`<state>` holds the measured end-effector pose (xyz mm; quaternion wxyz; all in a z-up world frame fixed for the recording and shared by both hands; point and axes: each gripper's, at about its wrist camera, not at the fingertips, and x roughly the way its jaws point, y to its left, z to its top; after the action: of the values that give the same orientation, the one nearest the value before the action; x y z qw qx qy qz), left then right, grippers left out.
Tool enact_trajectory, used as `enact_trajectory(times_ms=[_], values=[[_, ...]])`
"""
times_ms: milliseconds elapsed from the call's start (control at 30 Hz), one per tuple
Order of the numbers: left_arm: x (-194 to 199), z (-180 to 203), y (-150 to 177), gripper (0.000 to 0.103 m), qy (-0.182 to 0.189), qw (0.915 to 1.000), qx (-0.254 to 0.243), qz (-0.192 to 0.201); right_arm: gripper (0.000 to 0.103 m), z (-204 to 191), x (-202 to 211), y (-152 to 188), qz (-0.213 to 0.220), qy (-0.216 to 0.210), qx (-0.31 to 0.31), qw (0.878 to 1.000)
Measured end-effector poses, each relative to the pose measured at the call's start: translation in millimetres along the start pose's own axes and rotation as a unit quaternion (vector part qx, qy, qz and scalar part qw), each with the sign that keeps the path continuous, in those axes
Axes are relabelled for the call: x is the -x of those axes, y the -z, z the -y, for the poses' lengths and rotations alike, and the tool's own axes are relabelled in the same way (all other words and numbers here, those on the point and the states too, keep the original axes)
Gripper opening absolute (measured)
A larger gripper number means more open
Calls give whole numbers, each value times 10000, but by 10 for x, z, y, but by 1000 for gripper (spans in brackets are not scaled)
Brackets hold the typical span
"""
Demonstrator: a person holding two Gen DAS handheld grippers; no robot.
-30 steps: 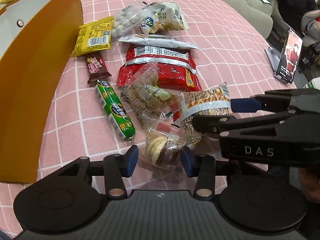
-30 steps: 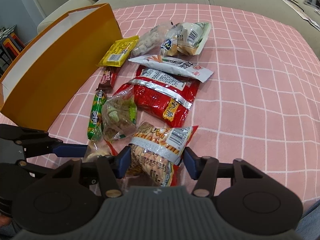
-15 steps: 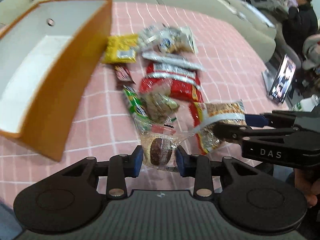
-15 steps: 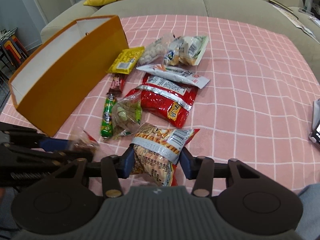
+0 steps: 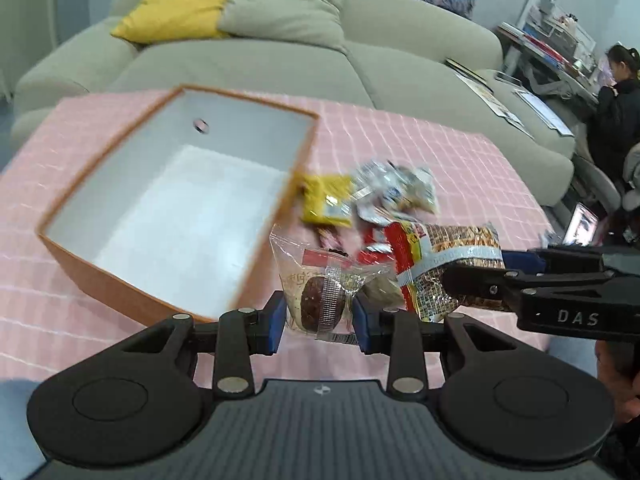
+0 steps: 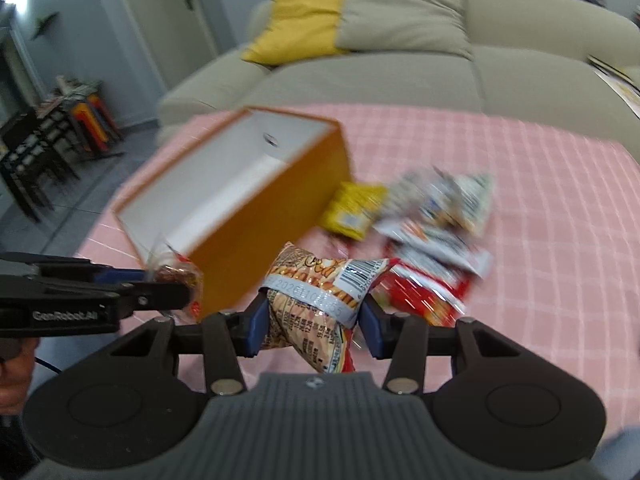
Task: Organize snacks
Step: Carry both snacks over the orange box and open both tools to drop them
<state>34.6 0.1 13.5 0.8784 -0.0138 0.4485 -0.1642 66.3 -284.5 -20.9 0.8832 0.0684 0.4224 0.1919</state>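
Left wrist view: left gripper (image 5: 319, 317) clamped on a clear-wrapped round cake (image 5: 320, 296), lifted off the pink checked cloth (image 5: 472, 168) near the open orange box (image 5: 168, 208), white inside; at right, right gripper (image 5: 480, 268) pinching a patterned snack bag (image 5: 452, 256); yellow packet (image 5: 326, 200) and a blurred heap of white packets (image 5: 394, 192) lying just beside the box corner.

Right wrist view: right gripper (image 6: 312, 320) squeezed shut on the patterned snack bag (image 6: 316, 300), held above the cloth; left gripper (image 6: 168, 284) at left, gripping the cake beside the box's near wall (image 6: 272, 216); red bag (image 6: 428, 292) flat on the cloth beyond.
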Motion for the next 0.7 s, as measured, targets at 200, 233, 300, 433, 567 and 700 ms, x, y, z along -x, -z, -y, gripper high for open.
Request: enact_trajectory(times_ms=[200,233,300,433,567,700], values=[[108,-305,-307,39,-426,9987,-262,34,45,-438,-198,-440,80,-562,566,9968],[97,-346,-355,39,-498,9983,-303,16,45,-513,-258,-503,57,-605,664,9959],[40,-450,-440,39,-684,9968,-411,-60,45,-638,-415,-628,-17,-644,856,9942],[-193,-660,-567,39,-1096,9914,-604,-370,45,-906,-759,-803,-211,-680,1207,9901],[-433,-814,-647,39,-1381,9840,-855,-732,45,-1136,-1141,-866,-491,-646,1726,9816],[-647,-948,-718,39,-1369,9792,-1016,-1104,45,-1257,-1540,-889,-883,-589,2143,9710]])
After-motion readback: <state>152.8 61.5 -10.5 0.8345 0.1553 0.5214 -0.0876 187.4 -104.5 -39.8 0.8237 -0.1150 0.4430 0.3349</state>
